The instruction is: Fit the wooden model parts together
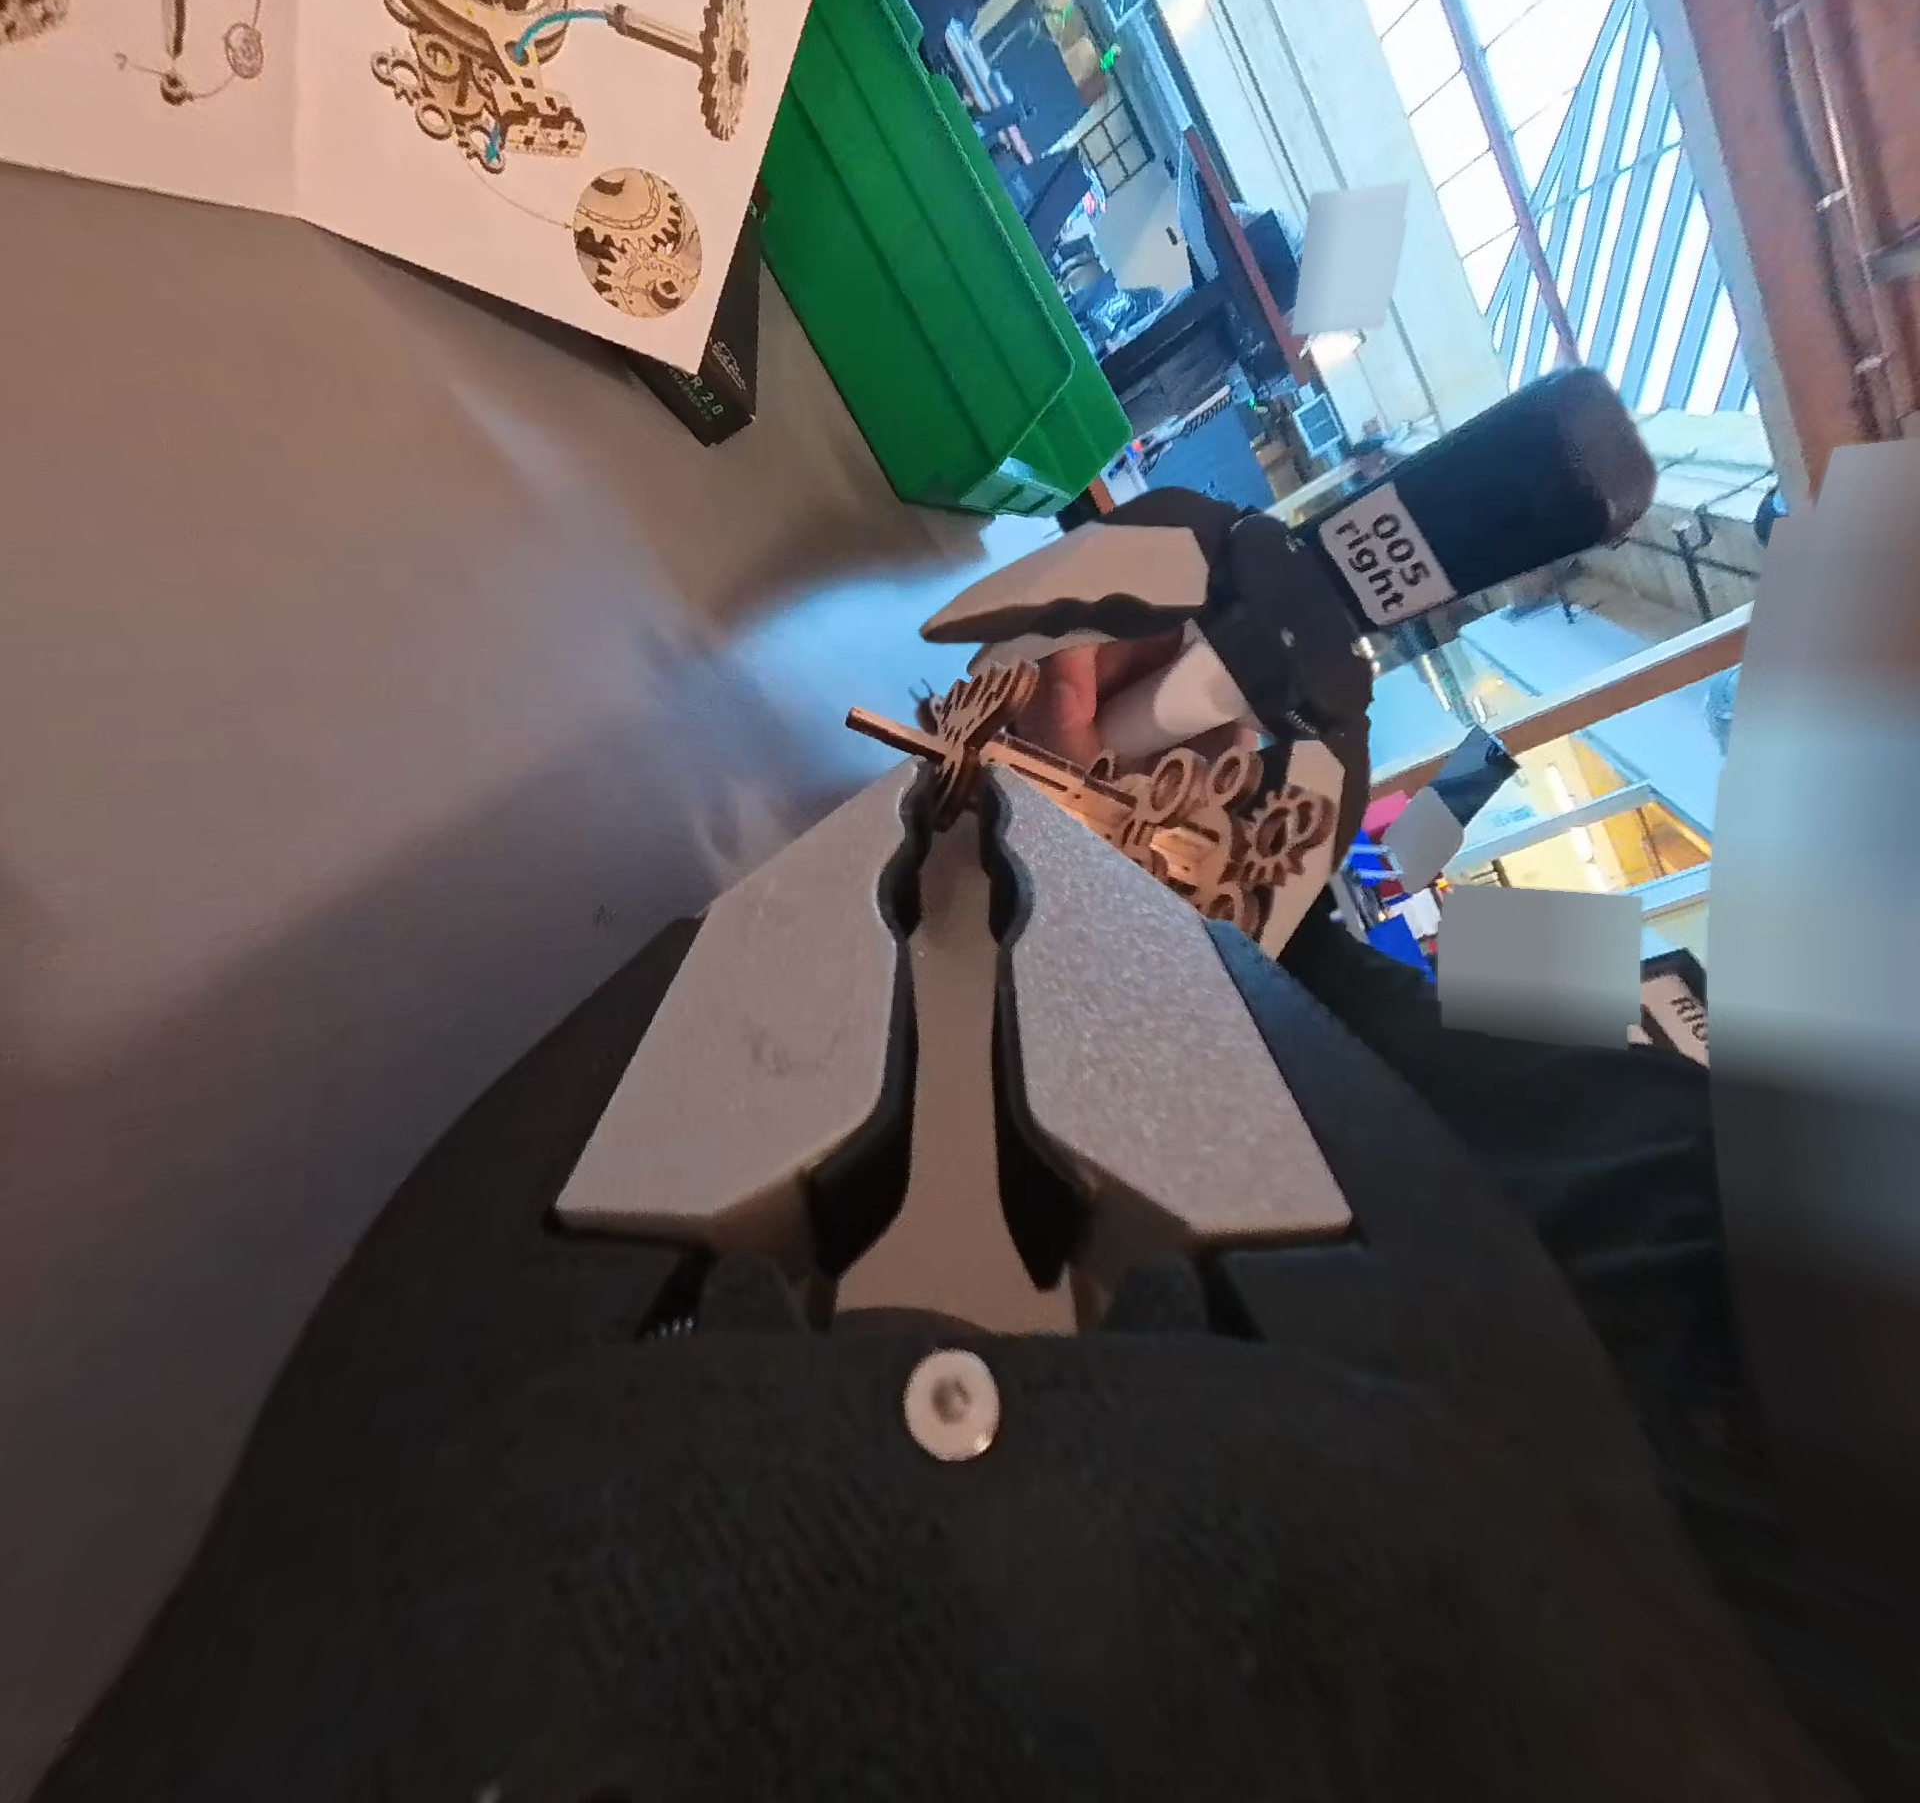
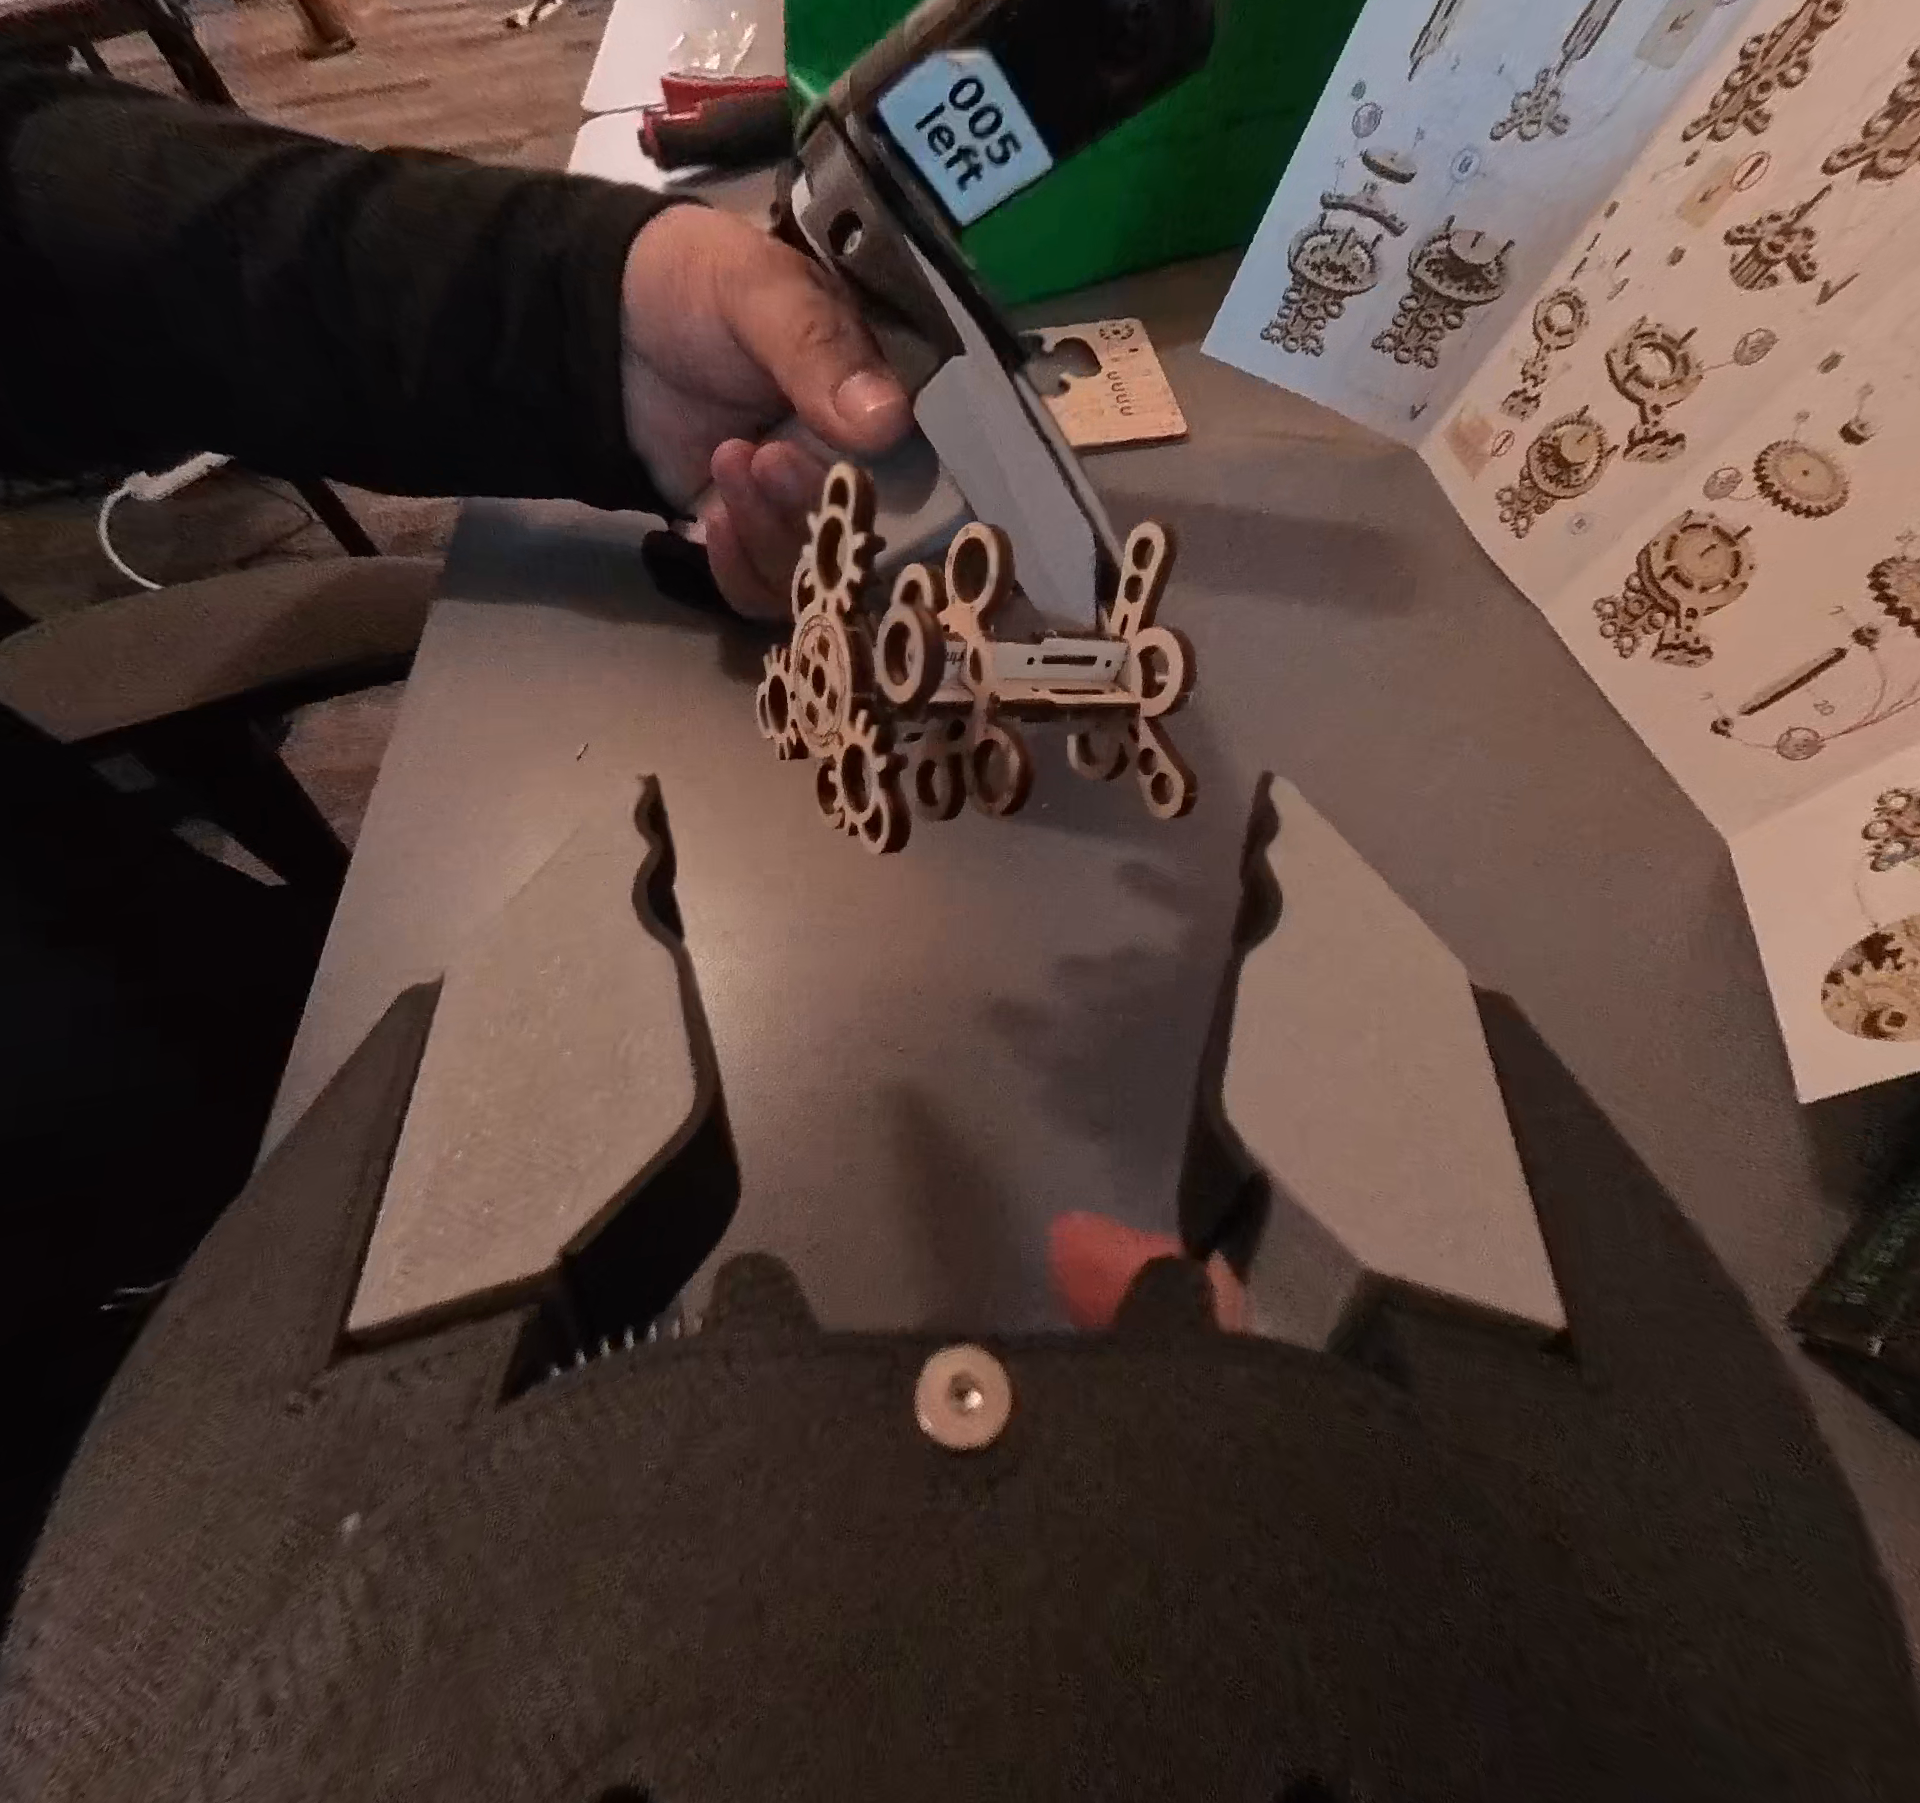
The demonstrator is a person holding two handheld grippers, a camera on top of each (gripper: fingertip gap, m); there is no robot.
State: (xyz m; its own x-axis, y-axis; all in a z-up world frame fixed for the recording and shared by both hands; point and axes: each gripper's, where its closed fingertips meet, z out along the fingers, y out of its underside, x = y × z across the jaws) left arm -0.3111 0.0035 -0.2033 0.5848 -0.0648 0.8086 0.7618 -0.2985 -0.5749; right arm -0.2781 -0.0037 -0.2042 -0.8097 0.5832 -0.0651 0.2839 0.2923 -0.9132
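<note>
We see the left gripper (image 2: 1081,600) with jaws clamped on the wooden model (image 2: 966,683) at frame centre; the right gripper (image 2: 956,870) jaws stand wide apart below it, empty.

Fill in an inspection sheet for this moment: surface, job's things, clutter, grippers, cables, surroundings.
Surface: grey table.
Job's things: wooden gear assembly held above the table; instruction sheet propped at right; wooden part card lying flat.
Clutter: green bin, red-handled tool.
Grippers: left gripper shut on the assembly; right gripper open, empty.
Cables: white cord beside the sleeve.
Surroundings: chair, wooden floor, large windows.
</note>
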